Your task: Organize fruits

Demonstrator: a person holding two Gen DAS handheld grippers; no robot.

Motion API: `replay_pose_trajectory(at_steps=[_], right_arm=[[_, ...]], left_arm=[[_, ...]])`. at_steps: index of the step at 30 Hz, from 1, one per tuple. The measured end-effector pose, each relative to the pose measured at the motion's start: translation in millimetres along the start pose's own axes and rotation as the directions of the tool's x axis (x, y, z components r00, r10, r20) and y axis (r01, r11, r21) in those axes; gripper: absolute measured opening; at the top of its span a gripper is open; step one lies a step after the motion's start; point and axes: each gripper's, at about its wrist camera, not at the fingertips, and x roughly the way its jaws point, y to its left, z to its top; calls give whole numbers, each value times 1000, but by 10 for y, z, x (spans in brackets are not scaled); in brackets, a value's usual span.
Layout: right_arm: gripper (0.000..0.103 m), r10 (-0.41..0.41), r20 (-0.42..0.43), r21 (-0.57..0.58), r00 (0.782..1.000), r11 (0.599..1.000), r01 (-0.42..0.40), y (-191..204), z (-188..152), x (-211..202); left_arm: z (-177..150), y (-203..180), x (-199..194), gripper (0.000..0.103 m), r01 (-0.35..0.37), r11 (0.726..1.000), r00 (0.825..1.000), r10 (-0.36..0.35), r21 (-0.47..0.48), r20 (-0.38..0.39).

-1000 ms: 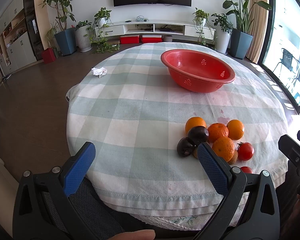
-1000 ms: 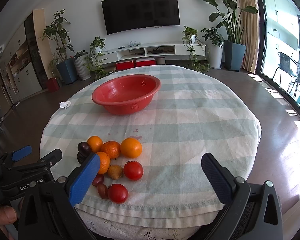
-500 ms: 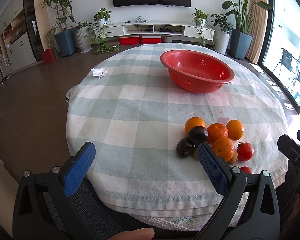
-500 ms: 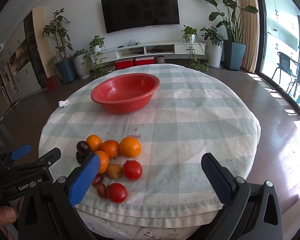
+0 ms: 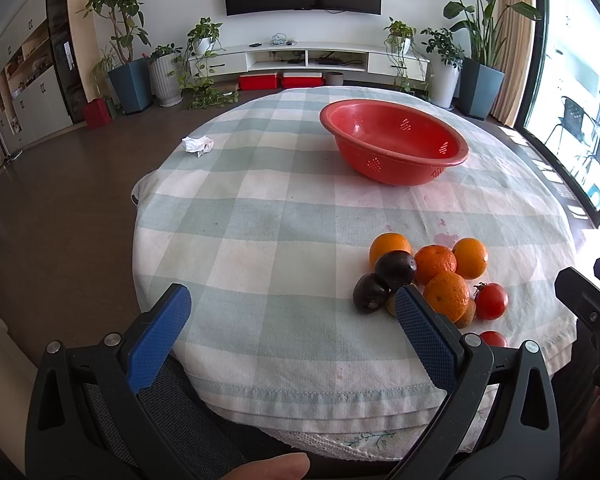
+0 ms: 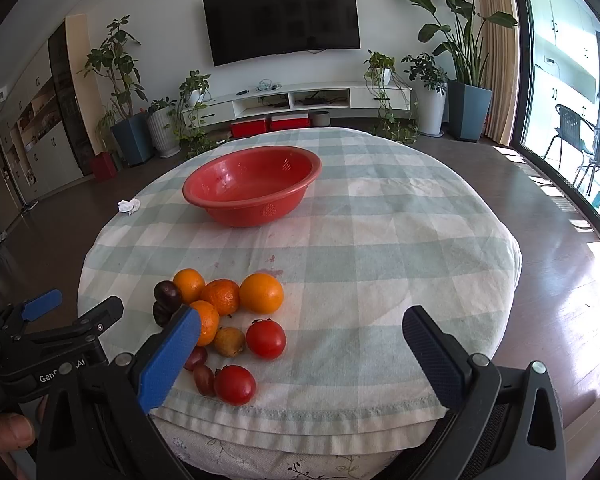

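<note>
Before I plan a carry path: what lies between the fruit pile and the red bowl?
Only bare checked tablecloth with faint pink stains, per the right wrist view.

Right gripper point(image 6: 302, 322) fingers wide apart, empty; fruit cluster point(image 6: 224, 320) near red bowl point(image 6: 252, 188).

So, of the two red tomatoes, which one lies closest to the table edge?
The lower tomato, beside the small dark fruits; the other tomato sits farther in.
</note>
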Motion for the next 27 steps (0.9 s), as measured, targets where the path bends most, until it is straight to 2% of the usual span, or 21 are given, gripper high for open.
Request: replay_pose_trajectory(at_steps=[6, 9, 12, 14, 16, 18, 20, 22, 25, 27], right_arm=[[103, -1, -1, -1, 1000, 1000, 1, -3, 17, -6], [103, 0, -2, -1, 1000, 1000, 0, -3, 17, -7], [103, 0, -1, -1, 1000, 1000, 0, 0, 2, -2], [103, 2, -4, -1, 1000, 1000, -2, -3, 2, 7], [103, 10, -11, -1, 1000, 1000, -10, -7, -60, 34], [103, 24, -25, -1, 999, 1000, -24, -10, -145, 65], [103, 45, -45, 1, 998, 999, -45, -40, -224, 95], [103, 65, -65, -1, 996, 998, -65, -100, -253, 111], [103, 85, -81, -10, 993, 996, -86, -117, -270, 95], [103, 93, -85, -8, 992, 996, -94, -127, -281, 114]], left_arm=[[3, 2, -8, 103, 4, 1000, 1000, -4, 0, 0], [-22, 3, 6, 103, 31, 1000, 999, -31, -3, 6], [-59, 54, -1, 103, 145, 989, 989, -145, -11, 37], [-74, 101, -4, 103, 260, 966, 963, -259, -8, 70], [-97, 119, 44, 103, 340, 940, 940, -339, -4, 39], [-154, 83, 111, 103, 347, 937, 937, -346, 22, -38], [-225, 44, 198, 103, 320, 946, 944, -312, 59, -111], [-269, 69, 245, 103, 315, 947, 945, -306, 66, -116], [-216, 150, 302, 103, 348, 935, 933, -340, 61, -116], [-124, 152, 309, 103, 381, 920, 922, -372, 92, -106]])
